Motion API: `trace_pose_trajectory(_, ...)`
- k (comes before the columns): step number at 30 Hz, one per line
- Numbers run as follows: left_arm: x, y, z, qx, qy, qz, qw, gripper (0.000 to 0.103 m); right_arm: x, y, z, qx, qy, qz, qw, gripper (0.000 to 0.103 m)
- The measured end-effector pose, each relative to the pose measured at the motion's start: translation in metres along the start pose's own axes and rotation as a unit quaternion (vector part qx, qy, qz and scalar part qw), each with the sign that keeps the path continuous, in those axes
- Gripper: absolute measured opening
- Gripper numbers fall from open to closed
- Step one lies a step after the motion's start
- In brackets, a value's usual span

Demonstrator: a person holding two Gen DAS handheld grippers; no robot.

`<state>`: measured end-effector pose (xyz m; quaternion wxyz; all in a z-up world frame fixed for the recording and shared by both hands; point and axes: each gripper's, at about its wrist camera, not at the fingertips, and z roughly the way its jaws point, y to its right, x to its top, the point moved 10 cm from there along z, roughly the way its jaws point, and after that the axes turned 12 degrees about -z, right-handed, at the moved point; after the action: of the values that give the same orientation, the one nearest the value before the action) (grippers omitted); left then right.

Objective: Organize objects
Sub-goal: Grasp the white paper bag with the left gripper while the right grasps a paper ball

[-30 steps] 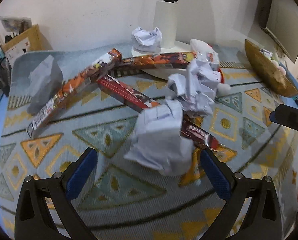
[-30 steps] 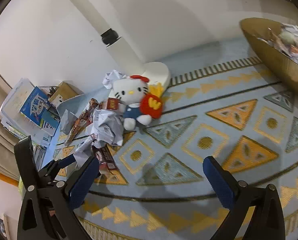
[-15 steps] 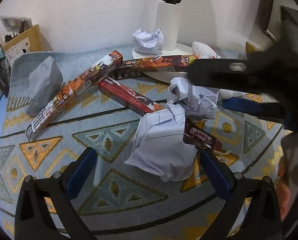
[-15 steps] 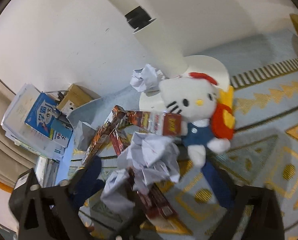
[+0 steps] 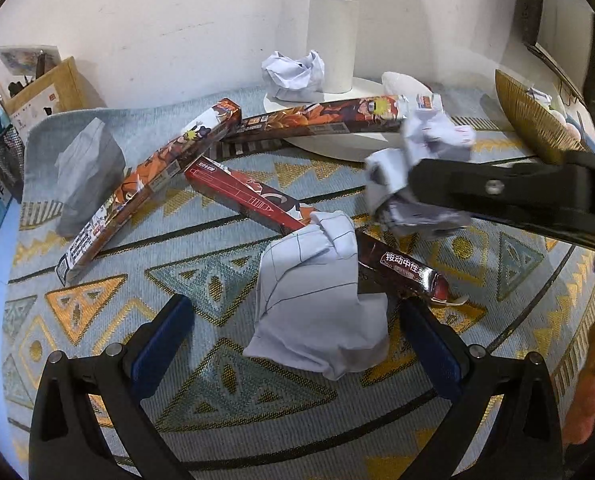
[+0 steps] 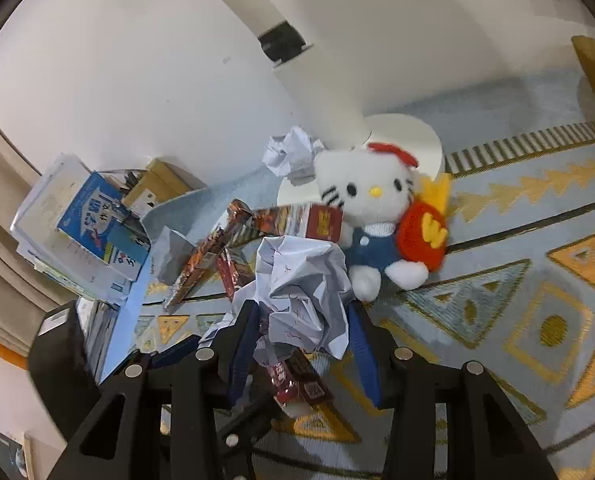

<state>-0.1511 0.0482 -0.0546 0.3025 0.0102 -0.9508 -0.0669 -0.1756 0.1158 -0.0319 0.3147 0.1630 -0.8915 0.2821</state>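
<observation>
Clutter fills the patterned rug, and each risk below comes from how tightly it is packed. Largest is the white fan stand at the upper centre of the right wrist view: a long cartoon-printed box rests one end against its round base, so any tug on the pile could swing that box. Next, the plush cat toy sits at the centre of that view, just behind the paper being taken; a careless lift might drag it along or tip it.

The right gripper is closing on a crumpled paper ball low in the centre of its frame, the blue pads at either flank and seemingly already touching the creases. Paper this loose squashes rather than resists, so I judge the hold may be shallow and the ball could slip out on lifting. Directly beneath it lies the end of a dark red pen box, which the fingertips might snag.

The left gripper stands wide apart at the bottom of its own view, straddling a second crumpled paper ball without pressing it. That ball leans on the same red box, so disturbing one could shift the other.
</observation>
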Motion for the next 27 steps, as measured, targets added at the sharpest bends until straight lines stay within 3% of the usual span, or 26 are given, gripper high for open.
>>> trace_pose_trajectory(2,0.003,-0.002,-0.004,0.002,0.013,-0.005,0.9999,0.080,0.001,0.000,-0.011,-0.004,0.008,-0.007,1.000,0.044)
trace_pose_trajectory(3,0.007,-0.004,-0.010,0.004,0.029,-0.012,0.9995,0.049,0.001,0.000,-0.017,-0.007,0.014,-0.009,1.000,0.044)
trace_pose_trajectory(6,0.008,-0.014,-0.010,0.006,0.032,-0.035,0.9988,0.049,-0.003,0.001,-0.035,-0.004,0.019,-0.016,1.000,0.044)
trace_pose_trajectory(10,0.009,-0.019,-0.014,0.011,0.036,-0.050,0.9980,0.049,-0.004,0.006,-0.053,-0.036,0.027,-0.038,0.998,0.044)
trace_pose_trajectory(15,0.009,-0.029,-0.017,0.019,0.040,-0.066,0.9968,0.050,-0.008,0.012,-0.059,-0.035,0.030,-0.035,0.998,0.044)
trace_pose_trajectory(27,0.015,-0.031,-0.025,0.038,0.068,-0.060,0.9952,0.050,-0.006,0.022,-0.074,-0.039,0.039,-0.040,0.998,0.044)
